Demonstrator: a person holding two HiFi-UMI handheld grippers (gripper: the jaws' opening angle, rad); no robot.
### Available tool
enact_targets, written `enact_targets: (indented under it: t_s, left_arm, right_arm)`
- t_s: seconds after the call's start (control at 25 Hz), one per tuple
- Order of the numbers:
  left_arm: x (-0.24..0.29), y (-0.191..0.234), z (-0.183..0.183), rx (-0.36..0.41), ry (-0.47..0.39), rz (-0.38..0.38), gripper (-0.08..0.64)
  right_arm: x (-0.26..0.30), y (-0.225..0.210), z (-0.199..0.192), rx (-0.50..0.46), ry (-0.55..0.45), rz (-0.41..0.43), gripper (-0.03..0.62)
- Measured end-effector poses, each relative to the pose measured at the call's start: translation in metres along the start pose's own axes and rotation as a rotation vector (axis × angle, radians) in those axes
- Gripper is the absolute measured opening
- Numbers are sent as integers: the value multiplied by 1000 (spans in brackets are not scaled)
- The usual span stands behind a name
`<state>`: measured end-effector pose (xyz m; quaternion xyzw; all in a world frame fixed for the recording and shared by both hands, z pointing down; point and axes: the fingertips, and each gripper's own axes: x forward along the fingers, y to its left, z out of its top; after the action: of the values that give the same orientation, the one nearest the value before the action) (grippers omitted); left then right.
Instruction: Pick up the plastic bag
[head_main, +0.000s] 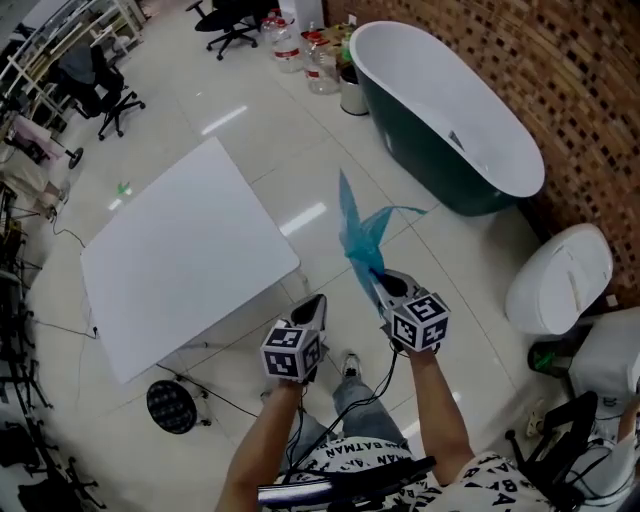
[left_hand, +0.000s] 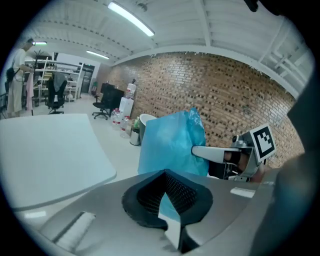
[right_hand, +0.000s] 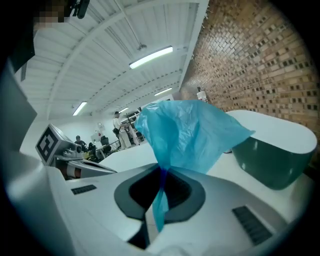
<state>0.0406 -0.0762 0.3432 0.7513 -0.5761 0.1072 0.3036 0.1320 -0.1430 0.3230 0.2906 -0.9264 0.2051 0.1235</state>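
Observation:
A thin blue plastic bag (head_main: 358, 232) hangs in the air, bunched at its lower end in my right gripper (head_main: 381, 284). In the right gripper view the jaws are shut on the bag's gathered neck (right_hand: 161, 176), and the rest of the bag (right_hand: 187, 134) billows up above them. My left gripper (head_main: 316, 303) is held just left of the right one, apart from the bag. Its jaws look shut (left_hand: 167, 201) and hold nothing. From there I see the bag (left_hand: 172, 142) hanging from the right gripper's finger (left_hand: 212, 153).
A white table (head_main: 185, 260) stands on the tiled floor to the left. A dark green bathtub (head_main: 455, 125) runs along the brick wall at the upper right, and a white toilet (head_main: 557, 277) is at the right. Office chairs (head_main: 100, 85) and bottles (head_main: 300, 50) stand farther off.

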Motion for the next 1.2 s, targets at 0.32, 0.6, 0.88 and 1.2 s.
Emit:
enact_targets:
  t_s: [0.32,0.6,0.88,1.2]
  left_arm:
    - [-76,35,52,-10,-103,87,0]
    - [-146,91,80,-82,-223,202,0]
    - [-212,162,72,-152,-299,313,0]
    - [-315,248,56,-193,-373,500,0]
  right_arm:
    - [5,54,86,10,-106,96,0]
    - [24,90,127,-26,-145,101,0]
    - [55,111,160,-75,-181,102,0]
    - [68,149,191,-87,-252,62,0]
